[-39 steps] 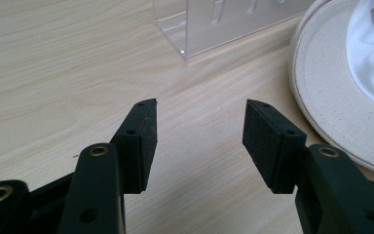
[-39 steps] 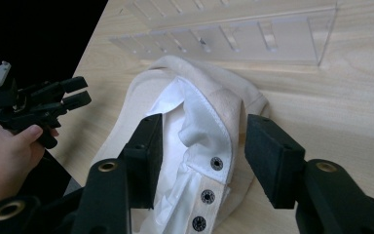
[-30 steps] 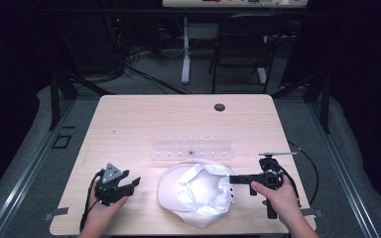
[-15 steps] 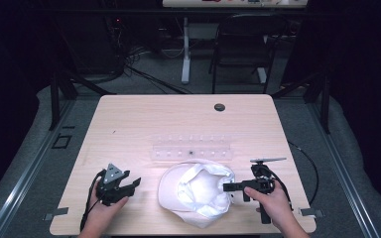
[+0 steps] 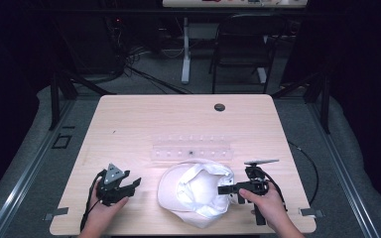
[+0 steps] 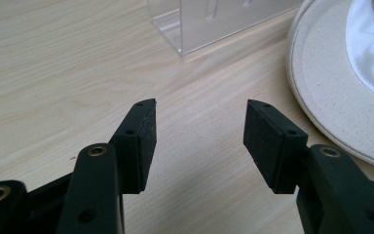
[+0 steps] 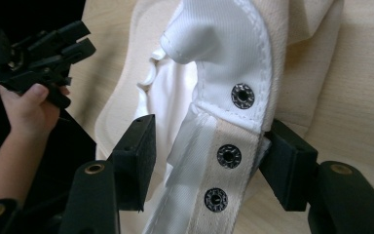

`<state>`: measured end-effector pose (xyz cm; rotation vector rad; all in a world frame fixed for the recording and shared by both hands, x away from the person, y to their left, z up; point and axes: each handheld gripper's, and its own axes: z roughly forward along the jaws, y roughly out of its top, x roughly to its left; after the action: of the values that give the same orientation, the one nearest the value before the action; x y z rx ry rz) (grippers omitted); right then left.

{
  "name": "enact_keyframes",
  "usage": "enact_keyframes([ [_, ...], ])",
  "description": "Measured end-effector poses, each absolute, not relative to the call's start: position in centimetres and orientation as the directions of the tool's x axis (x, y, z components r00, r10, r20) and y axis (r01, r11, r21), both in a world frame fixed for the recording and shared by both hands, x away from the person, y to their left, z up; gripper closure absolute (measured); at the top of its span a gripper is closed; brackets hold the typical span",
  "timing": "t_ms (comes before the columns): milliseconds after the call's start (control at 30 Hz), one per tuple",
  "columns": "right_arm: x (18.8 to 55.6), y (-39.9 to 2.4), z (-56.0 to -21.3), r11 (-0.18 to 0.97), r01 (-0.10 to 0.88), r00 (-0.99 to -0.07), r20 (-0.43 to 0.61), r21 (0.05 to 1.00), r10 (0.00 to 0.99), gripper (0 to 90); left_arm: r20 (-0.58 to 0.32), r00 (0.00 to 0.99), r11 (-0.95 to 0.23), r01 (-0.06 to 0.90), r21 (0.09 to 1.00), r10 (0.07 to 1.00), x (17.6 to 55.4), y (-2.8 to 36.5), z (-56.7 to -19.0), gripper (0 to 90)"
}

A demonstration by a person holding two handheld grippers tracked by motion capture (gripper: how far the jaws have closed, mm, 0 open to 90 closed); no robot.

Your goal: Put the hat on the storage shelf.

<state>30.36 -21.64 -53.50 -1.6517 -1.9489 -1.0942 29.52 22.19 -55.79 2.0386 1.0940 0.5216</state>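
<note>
Since the earlier frames the right gripper [image 5: 224, 189] moves down and in toward the cap [image 5: 193, 196], while the left gripper [image 5: 131, 184] keeps its place. One cap lies upside down on the table [image 5: 144, 124], between the two grippers. Its snap strap [image 7: 226, 146], with three metal snaps, runs lengthwise between the right jaws, which stand apart around it; one pad seems to touch it, but no clamp yet. The left jaws stand apart on nothing, with the brim to their right and one clear rack [image 6: 214, 22] ahead. The right gripper is nearer.
</note>
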Motion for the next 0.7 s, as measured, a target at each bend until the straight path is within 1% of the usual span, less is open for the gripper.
enact_keyframes([
  [167,30.4,-21.8,-52.4,0.001,0.945,-0.251,0.727,0.326,0.639,43.6,0.005,0.551,-0.353,0.528,0.772,0.834,29.5,22.1,-55.8,46.7],
  [300,30.6,-21.8,-51.5,0.003,0.946,-0.256,0.74,0.324,0.622,47.1,0.006,0.553,-0.356,0.527,0.772,0.833,29.5,22.2,-55.8,46.6],
  [367,30.6,-21.7,-51.0,-0.014,0.948,-0.24,0.746,0.317,0.621,49.8,0.006,0.551,-0.354,0.528,0.772,0.834,29.5,22.1,-55.8,46.6],
  [400,30.7,-21.8,-50.8,0.004,0.949,-0.25,0.743,0.316,0.62,51.2,0.006,0.551,-0.354,0.528,0.772,0.834,29.5,22.2,-55.8,46.6],
  [467,30.8,-21.7,-50.5,0.005,0.948,-0.254,0.746,0.318,0.615,54.2,0.007,0.551,-0.354,0.527,0.773,0.835,29.6,22.2,-55.8,46.6],
  [500,30.8,-21.6,-50.3,-0.016,0.95,-0.237,0.753,0.312,0.614,55.8,0.006,0.55,-0.353,0.527,0.773,0.835,29.6,22.2,-55.9,46.7],
  [533,31.0,-21.7,-50.2,0.007,0.951,-0.249,0.749,0.31,0.614,58.0,0.006,0.55,-0.353,0.527,0.773,0.835,29.6,22.2,-55.9,46.6],
  [700,31.3,-21.4,-50.0,-0.001,0.951,-0.242,0.743,0.31,0.624,66.1,0.009,0.549,-0.354,0.527,0.772,0.836,29.6,22.2,-55.9,46.7],
])
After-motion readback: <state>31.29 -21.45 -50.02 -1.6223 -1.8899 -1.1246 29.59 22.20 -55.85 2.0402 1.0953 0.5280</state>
